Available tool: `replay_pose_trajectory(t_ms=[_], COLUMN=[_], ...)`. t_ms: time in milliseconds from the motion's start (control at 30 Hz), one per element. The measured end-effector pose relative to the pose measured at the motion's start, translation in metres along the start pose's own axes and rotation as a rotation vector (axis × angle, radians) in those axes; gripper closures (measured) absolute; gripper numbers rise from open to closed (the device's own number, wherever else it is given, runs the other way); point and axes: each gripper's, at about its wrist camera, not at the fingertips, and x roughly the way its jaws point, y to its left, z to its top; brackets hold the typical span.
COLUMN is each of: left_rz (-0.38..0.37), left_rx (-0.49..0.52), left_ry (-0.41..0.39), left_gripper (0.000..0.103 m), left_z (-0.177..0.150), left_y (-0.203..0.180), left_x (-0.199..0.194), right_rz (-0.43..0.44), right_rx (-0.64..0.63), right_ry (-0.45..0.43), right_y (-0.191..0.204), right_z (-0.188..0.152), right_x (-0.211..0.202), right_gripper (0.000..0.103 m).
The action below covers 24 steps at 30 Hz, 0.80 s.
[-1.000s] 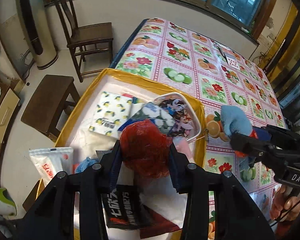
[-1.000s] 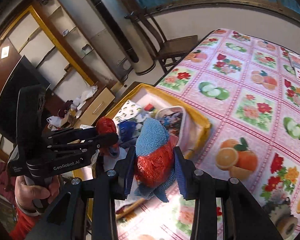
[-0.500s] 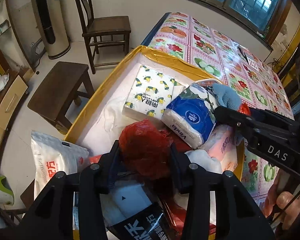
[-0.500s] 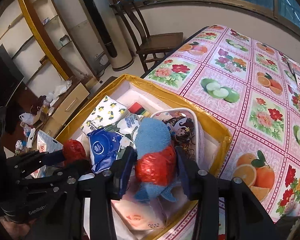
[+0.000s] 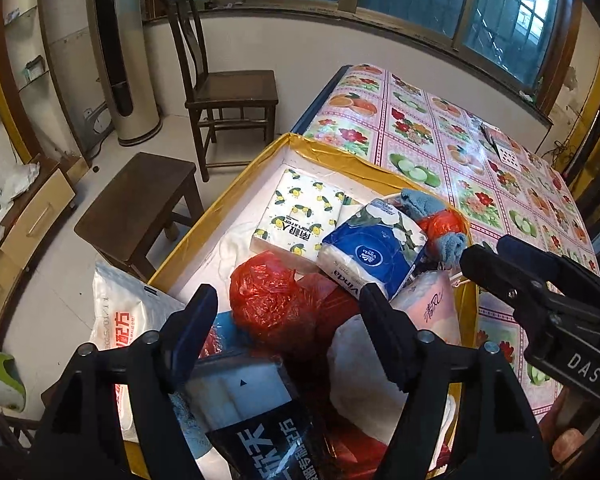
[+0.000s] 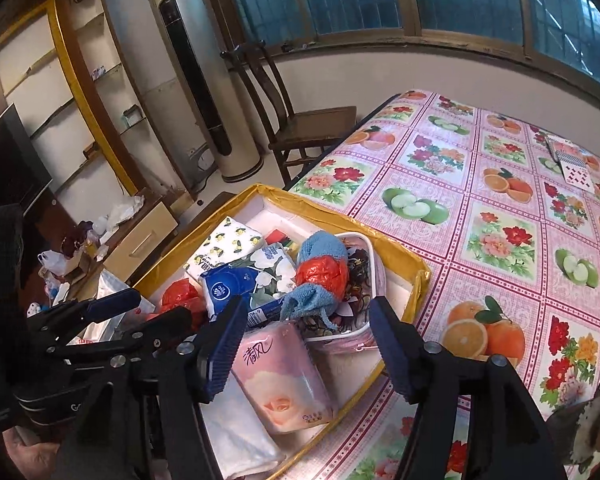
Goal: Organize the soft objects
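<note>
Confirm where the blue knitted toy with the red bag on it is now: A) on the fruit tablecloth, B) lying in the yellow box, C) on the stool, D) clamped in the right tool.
B: the blue knitted toy lies in the yellow box, beyond the right tool, whose jaws stand open and empty.
</note>
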Motion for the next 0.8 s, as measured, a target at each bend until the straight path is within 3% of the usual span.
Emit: replay_pose_trajectory(t_ms=[167,367,433,533,700,800], left_rz=[0.057,0.153,0.152,0.146,0.131,0.129], left_rx=[-0.007,-0.003,-0.015,-0.032,-0.032,-0.044], left_ry=[-0.115,-0.273,-0.316,-0.34,-0.341,-0.348], left_gripper=[0.03,0.027,0.026,0.021,0.021,0.021], left_z=[-0.011,-0.031,-0.037,-0.044,-0.05,-0.052], left_y=[-0.006,-0.019,-0.02,-0.021,-0.028,-0.029], left_x=[-0.02,-0.049,-0.056,-0.059,-0.06,-0.062], right_rz=[-0.047,-0.157,-0.166,-0.193,-0.231,-0.212], right_rx=[-0.015,-0.048,-0.045,-0.048,-0.079,-0.061], right_ry=[-0.09,-0.205,-0.246,-0.289,-0.331,-0.327], right_y=[0.01,0.016,0.016,0.019,0.028,0.026], right_z=[-0.011,-0.027,-0.033,-0.038,-0.042,-0.043], right_x=[-0.028,-0.058,-0.069,-0.08,-0.091,-0.093], right_gripper=[0.018,0.011,0.01,0.001,0.001,0.001])
